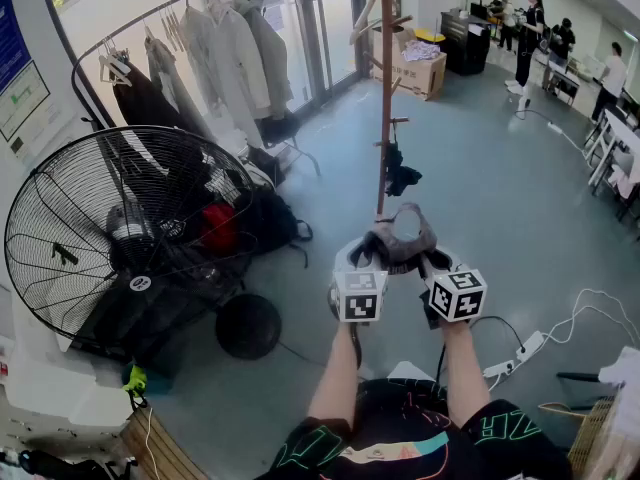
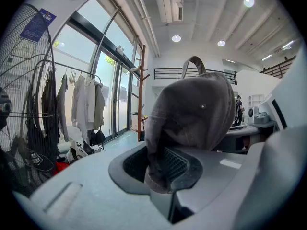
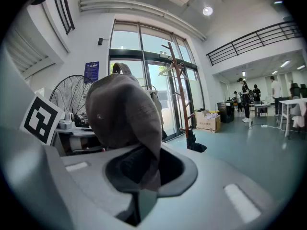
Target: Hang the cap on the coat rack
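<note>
The grey-green floor (image 1: 480,198) runs out wide to the glass doors on the far side. On its left edge stands a big black cage fan (image 1: 120,238) with bags heaped beside it. Behind that is a curved clothes rail (image 1: 200,58), hung with pale and dark coats. The wooden coat rack (image 1: 385,98) rises from the middle of the floor, a thin pole with short pegs and a dark bundle (image 1: 402,178) hanging low on it. A cardboard box (image 1: 420,68) sits past it, near the far edge.

The cap (image 1: 400,233) is grey and soft. It is up in the air in front of the person, level with the foot of the rack and clear of it, on no peg. It is stretched between the two tools. The left claw (image 1: 365,263) is nearly closed, pinching the cap's fabric on one side. The right claw (image 1: 430,260) is drawn in just as tight on the opposite side – a fold of cloth is gripped in each.
</note>
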Available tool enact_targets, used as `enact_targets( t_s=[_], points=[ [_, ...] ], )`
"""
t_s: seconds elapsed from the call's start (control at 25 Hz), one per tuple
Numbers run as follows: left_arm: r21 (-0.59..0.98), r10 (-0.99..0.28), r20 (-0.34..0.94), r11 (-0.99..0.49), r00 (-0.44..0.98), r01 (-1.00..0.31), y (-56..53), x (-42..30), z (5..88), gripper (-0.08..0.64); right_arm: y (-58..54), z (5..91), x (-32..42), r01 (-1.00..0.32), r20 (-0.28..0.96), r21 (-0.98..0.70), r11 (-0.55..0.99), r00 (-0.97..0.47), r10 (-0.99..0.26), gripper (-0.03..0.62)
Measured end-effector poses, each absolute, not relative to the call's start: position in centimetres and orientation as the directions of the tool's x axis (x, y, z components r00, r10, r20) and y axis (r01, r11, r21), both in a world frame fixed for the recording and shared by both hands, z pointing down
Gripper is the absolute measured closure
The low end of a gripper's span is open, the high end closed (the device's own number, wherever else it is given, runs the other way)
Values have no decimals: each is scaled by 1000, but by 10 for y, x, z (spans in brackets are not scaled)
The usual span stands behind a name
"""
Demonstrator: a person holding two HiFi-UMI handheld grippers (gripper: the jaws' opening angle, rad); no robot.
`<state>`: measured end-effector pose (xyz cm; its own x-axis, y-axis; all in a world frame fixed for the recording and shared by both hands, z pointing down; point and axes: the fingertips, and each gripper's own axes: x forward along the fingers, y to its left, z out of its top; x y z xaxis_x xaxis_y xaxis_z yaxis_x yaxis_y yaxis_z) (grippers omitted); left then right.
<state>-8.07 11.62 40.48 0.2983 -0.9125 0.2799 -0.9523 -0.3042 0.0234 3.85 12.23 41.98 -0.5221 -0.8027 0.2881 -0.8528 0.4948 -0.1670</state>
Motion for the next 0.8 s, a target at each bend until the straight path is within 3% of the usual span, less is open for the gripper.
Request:
enact_targets(
  t_s=[0.48,0.8],
  points=[
    [72,-894,295,-331,337,-941,92,-59,430,503,97,437,61,-868,316,-150,474,-496,-809,555],
    [71,-893,358,-265,273,-962,20,-86,457,502,19,463,35,-830,346,-201,520,-556,-755,555]
  ],
)
